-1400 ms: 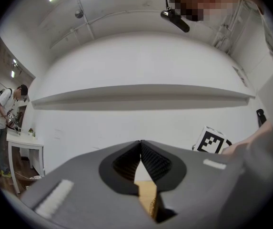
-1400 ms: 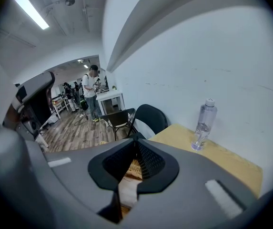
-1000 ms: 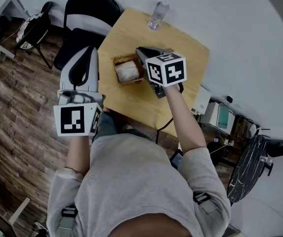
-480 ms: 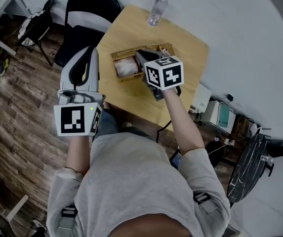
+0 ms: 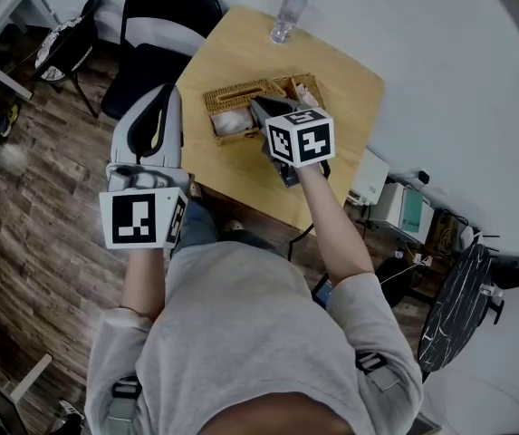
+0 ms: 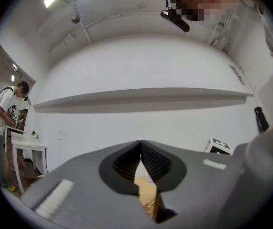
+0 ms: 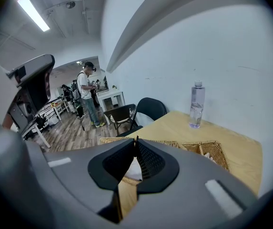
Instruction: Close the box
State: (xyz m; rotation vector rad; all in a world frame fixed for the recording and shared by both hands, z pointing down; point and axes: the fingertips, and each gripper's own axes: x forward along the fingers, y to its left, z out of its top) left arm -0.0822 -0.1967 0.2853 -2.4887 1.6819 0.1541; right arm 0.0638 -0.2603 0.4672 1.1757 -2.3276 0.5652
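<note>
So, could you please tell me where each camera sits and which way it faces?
Head view: on the person's head, looking down at the square light wooden table and woven wicker box; grey-shirted torso, arms, left tool and right tool show.
Left gripper view: on the left tool, facing level at a white wall's ledge; shut jaws show.
Right gripper view: on the right tool, tilted down over the box toward the clear plastic water bottle; shut jaws show.
Head and right gripper views share table, box, bottle.
</note>
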